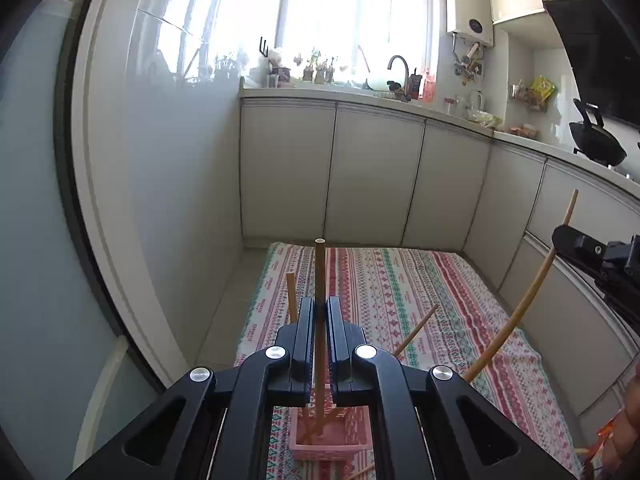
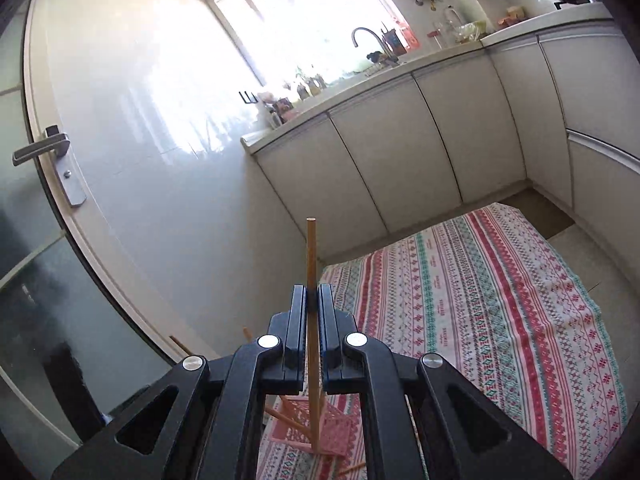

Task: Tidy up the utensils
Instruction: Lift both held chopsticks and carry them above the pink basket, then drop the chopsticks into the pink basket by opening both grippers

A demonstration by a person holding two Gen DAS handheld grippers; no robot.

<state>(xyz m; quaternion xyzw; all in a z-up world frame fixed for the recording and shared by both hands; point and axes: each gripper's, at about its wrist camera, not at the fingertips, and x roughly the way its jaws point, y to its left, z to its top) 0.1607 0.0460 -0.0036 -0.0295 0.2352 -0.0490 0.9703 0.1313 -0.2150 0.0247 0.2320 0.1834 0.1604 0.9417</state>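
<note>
My left gripper [image 1: 319, 310] is shut on an upright wooden chopstick [image 1: 320, 268] whose lower end reaches into a pink slotted holder [image 1: 328, 436] on the patterned cloth [image 1: 420, 292]. Other chopsticks [image 1: 292, 296] lean out of that holder. In the left wrist view the right gripper [image 1: 596, 252] hangs at the right edge, gripping a long chopstick [image 1: 520, 312]. My right gripper [image 2: 313, 298] is shut on that chopstick [image 2: 311, 252], held upright above the pink holder [image 2: 316, 428].
White kitchen cabinets [image 1: 372, 176] line the far and right sides, with a sink tap [image 1: 398, 66] and a black wok [image 1: 596, 140] on the counter. A door with a lever handle [image 2: 40, 152] stands at the left. A loose chopstick [image 2: 352, 468] lies on the cloth [image 2: 480, 300].
</note>
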